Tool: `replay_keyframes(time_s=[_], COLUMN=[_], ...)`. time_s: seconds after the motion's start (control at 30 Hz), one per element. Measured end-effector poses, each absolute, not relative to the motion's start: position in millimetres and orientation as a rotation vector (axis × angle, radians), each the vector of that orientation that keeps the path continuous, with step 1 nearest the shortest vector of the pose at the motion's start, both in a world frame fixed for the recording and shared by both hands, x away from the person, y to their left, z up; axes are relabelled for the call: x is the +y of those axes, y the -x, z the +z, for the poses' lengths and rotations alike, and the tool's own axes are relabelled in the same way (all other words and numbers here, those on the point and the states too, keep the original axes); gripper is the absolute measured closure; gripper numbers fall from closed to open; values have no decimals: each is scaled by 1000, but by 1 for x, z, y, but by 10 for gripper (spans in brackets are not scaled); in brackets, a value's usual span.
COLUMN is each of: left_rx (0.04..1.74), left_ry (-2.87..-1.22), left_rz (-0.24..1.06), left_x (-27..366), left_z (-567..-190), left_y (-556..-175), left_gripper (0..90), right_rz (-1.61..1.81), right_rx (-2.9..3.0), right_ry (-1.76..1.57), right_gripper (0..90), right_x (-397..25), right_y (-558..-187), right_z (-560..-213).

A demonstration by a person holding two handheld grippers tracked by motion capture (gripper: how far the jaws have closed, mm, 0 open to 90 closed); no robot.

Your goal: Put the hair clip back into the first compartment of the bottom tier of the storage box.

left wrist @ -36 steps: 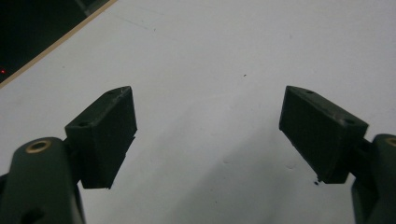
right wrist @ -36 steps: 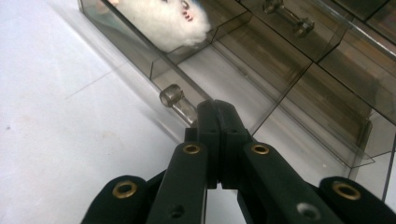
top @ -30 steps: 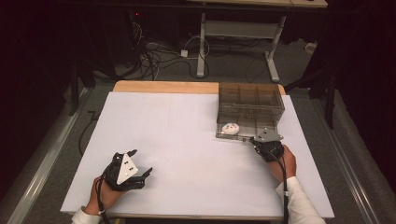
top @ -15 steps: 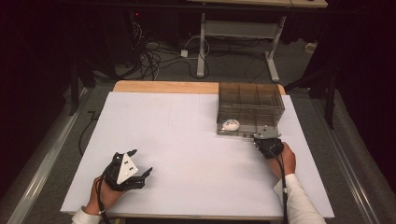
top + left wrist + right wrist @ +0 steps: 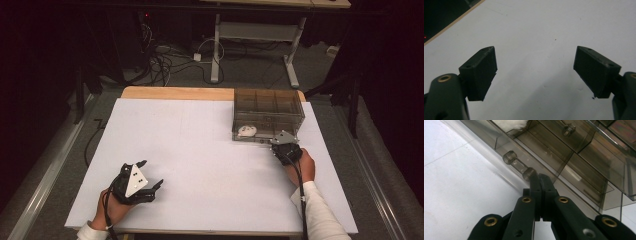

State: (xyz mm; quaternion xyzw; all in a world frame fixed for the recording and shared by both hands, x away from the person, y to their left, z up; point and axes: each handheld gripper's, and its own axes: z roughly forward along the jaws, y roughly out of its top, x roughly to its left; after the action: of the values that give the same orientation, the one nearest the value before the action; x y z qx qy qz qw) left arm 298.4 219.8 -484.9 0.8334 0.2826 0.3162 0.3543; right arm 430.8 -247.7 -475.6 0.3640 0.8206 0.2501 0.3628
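Our right gripper (image 5: 540, 178) has its jaws pressed together with nothing between them, tips just beside the clear cylindrical handle (image 5: 519, 165) on the drawer front of the smoky transparent plastic organiser box (image 5: 269, 114). We judge the tips could slide off the slick handle or shove the light box. Our left gripper (image 5: 535, 72) rests agape over the white tabletop (image 5: 190, 150). We read no writing anywhere.

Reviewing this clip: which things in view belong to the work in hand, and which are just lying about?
In the job:
- right gripper, jaws shut, tips at the drawer handle
- clear drawer box
- white item inside the box

Not in the job:
- left gripper, open and empty over bare table
- cables on the floor
- metal stand behind the table
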Motion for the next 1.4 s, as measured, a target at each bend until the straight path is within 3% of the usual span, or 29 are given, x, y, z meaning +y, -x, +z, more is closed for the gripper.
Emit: replay_keyframes(time_s=[1.4], left_rx=[760], left_ry=[-2140], left_rz=[821], left_x=[227], left_z=[-485], left_y=[-296], left_gripper=[182], right_rz=[595], right_rx=[2087], right_ry=[-941], right_gripper=[900], right_x=[-246], right_y=[-459], right_z=[-475])
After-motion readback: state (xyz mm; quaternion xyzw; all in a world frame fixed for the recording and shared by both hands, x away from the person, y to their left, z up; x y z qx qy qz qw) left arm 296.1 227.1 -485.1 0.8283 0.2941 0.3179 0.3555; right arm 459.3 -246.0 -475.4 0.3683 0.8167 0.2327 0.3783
